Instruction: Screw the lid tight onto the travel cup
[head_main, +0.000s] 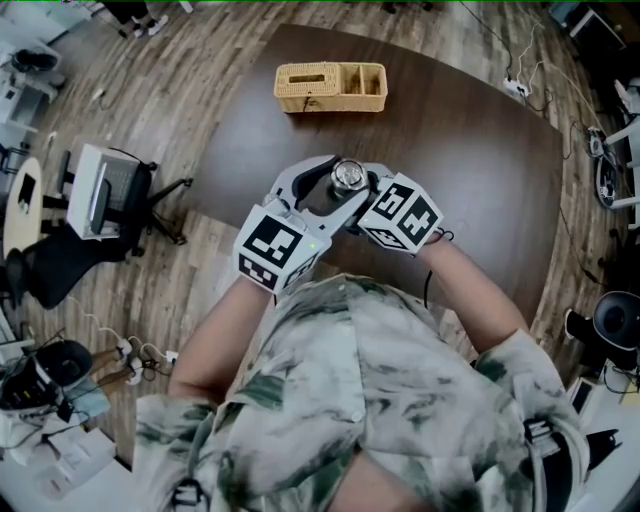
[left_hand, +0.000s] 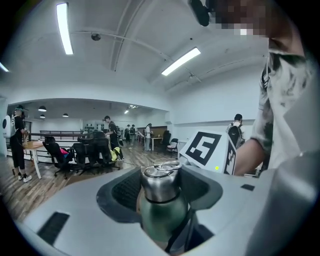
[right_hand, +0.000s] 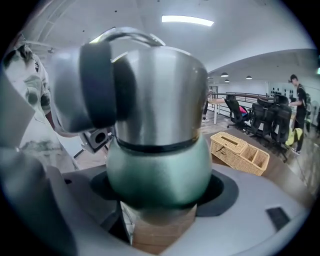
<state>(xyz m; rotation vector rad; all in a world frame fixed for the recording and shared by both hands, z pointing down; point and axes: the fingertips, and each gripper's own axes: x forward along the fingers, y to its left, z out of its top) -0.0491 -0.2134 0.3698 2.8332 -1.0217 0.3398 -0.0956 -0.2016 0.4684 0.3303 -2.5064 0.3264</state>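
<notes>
I hold the travel cup up in the air over the table's near edge, close to the person's chest. Its body is green, with a steel lid and a wire loop on top. In the left gripper view, my left gripper is shut on the lid, a dark pad on each side. One left finger presses the lid's side in the right gripper view. My right gripper is shut on the lower green body. In the head view the two marker cubes hide the cup's body.
A wicker basket with compartments stands at the far side of the dark wooden table. An office chair stands on the floor to the left. Several people and chairs are far off in the room.
</notes>
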